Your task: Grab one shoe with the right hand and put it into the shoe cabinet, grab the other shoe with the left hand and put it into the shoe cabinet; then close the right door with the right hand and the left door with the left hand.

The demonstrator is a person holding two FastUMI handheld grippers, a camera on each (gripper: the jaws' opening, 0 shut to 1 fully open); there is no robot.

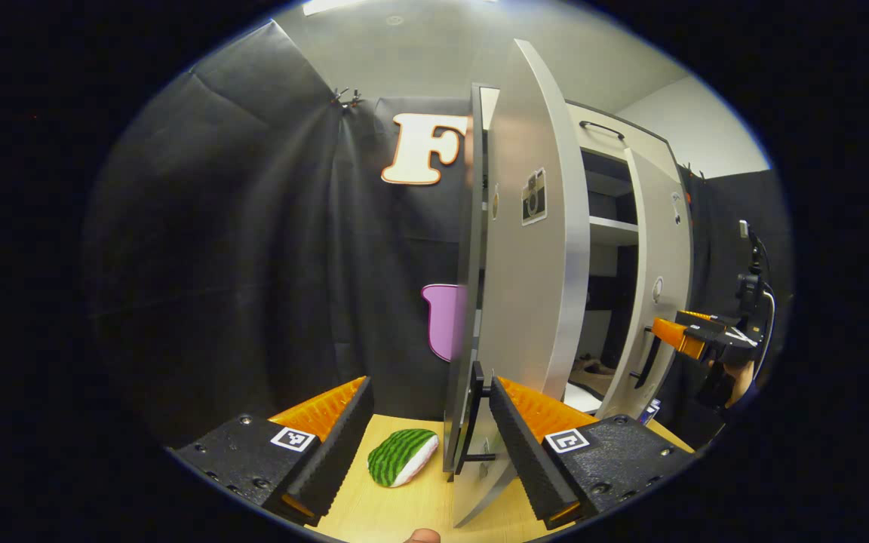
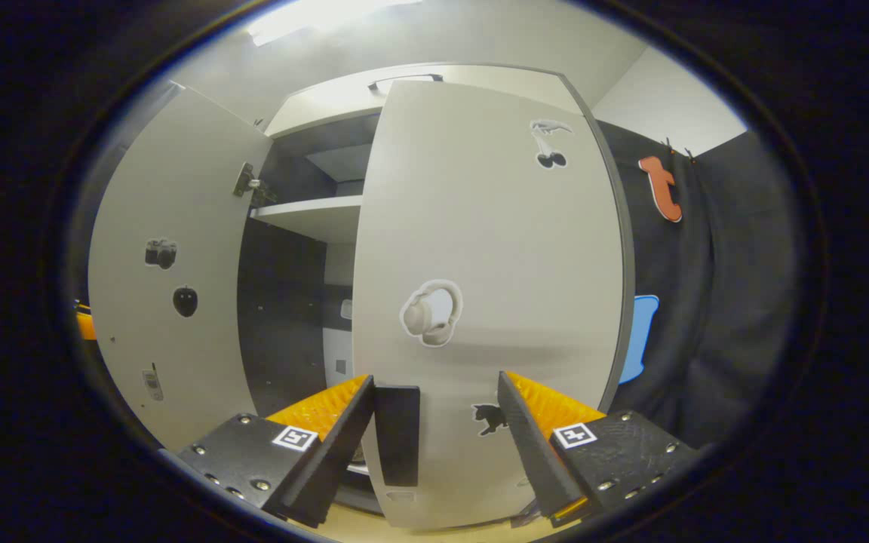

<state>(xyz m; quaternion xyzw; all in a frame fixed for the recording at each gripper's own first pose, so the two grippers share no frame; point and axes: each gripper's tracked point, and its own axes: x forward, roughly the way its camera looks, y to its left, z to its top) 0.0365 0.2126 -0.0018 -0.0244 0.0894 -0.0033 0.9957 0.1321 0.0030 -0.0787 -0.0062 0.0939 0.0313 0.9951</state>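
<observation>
The shoe cabinet (image 1: 608, 132) stands with both pale doors ajar. In the left gripper view its left door (image 1: 532, 286) is nearly edge-on, and that door's black handle (image 1: 474, 422) lies between my fingers, close to the right one. My left gripper (image 1: 428, 388) is open. A tan shoe (image 1: 593, 371) rests low inside the cabinet. In the right gripper view the right door (image 2: 480, 264) faces me, its black handle (image 2: 397, 434) beside my left finger. My right gripper (image 2: 436, 381) is open; it is also seen by the right door's handle (image 1: 646, 362).
A green-striped, watermelon-like item (image 1: 403, 456) lies on the light wooden table (image 1: 404, 509) left of the left door. A white shelf (image 2: 314, 215) crosses the dark cabinet interior. Black cloth walls close in behind and on both sides.
</observation>
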